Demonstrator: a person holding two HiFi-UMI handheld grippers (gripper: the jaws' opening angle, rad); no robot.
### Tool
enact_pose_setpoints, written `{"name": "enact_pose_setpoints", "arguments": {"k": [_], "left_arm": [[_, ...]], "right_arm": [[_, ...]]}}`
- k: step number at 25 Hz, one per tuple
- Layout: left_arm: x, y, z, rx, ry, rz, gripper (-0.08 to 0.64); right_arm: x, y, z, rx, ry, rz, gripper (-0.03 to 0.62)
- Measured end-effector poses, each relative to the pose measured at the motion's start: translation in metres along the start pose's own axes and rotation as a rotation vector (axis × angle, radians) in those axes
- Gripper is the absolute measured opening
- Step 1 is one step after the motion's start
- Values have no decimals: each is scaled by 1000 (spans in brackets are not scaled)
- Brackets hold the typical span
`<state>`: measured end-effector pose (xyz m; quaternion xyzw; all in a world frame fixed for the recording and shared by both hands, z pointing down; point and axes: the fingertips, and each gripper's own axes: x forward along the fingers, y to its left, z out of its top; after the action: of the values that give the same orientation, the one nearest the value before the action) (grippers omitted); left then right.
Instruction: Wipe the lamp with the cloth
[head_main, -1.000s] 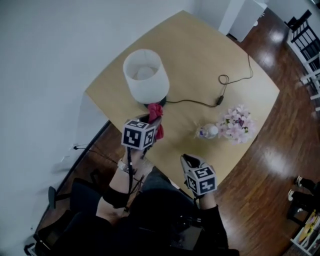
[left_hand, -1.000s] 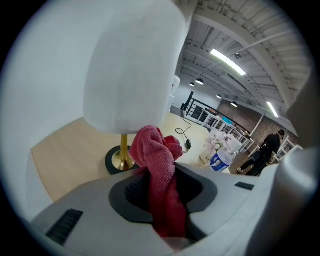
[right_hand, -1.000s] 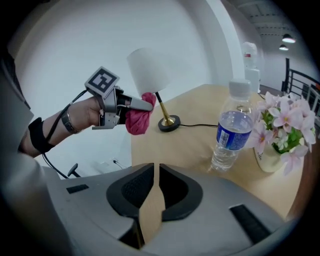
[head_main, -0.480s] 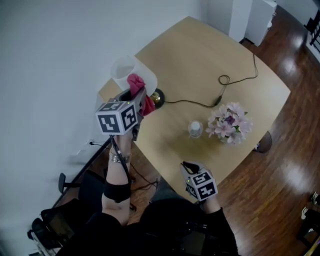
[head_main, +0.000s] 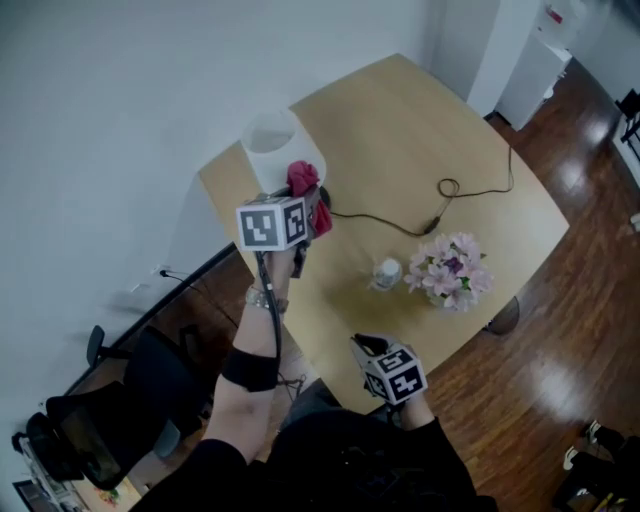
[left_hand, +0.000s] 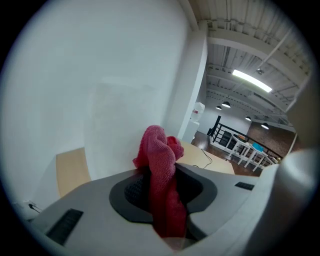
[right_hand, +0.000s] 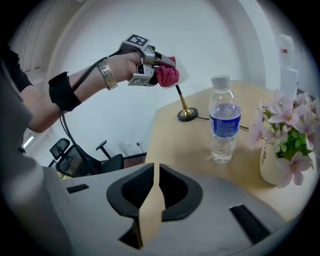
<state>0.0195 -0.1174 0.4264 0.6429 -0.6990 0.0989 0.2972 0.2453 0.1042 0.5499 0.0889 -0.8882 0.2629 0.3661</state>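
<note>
The lamp has a white shade (head_main: 272, 143) on a thin brass stem with a round base (right_hand: 187, 114), and stands at the table's left corner. My left gripper (head_main: 312, 197) is raised beside the shade's near side and is shut on a red cloth (head_main: 304, 179). In the left gripper view the cloth (left_hand: 162, 170) bunches up between the jaws, with the pale shade (left_hand: 120, 125) just behind it. The right gripper view shows the cloth (right_hand: 167, 75) against the shade. My right gripper (head_main: 366, 346) hangs low by the table's near edge, jaws closed to a thin slit and holding nothing.
A water bottle (head_main: 386, 272) and a vase of pink flowers (head_main: 448, 270) stand mid-table. A black cable (head_main: 440, 190) runs from the lamp across the wooden table (head_main: 420, 120). The white wall is close behind the lamp. An office chair (head_main: 90, 420) stands on the floor at left.
My left gripper has risen with the cloth from near the lamp's base to the shade. The right gripper has stayed by the table's near edge.
</note>
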Motion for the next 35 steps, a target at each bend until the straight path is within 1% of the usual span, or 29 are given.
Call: {"name": "enact_pose_setpoints", "arguments": {"k": [3,5,8,11,15,17,19,21,25,27,31,33,35], "left_arm": [[15,6,-29,-40,38,-2,121],[22,11,-47,-62,62,18,121],[30,11,-56,-92,70,54,121],[38,9,-60,-106,74,98,121],[52,9,-89,-132,139,150,121],[48,5,-95,-133,148,170,121],[37,-3,-78,-117,106,193,121],[24,-13,-46,-121,25,212,121],[10,-27,25,-191,-158,256,121],[15,-31,53,-217,-216,275,121],[23,-34,94,-243,-279,306,121],[21,-31,105,-255,-297,334,121],[20,-26,107,-272,-300,366,121]], "right_arm": [[6,2,-11,-6,40,18,44],[8,7,-23,-11,77,69,44],[13,9,-32,-36,124,160,44],[23,0,-37,-68,168,243,44],[22,-13,-40,-143,211,310,44],[15,-17,-40,-166,221,340,44],[8,-21,-37,-188,231,368,44],[1,-26,-34,-217,245,393,44],[-11,-34,-22,-268,248,431,44],[-16,-42,-15,-291,246,438,44],[-28,-59,-4,-324,255,446,44],[-33,-65,0,-339,263,456,44],[-35,-69,4,-354,270,471,44]]}}
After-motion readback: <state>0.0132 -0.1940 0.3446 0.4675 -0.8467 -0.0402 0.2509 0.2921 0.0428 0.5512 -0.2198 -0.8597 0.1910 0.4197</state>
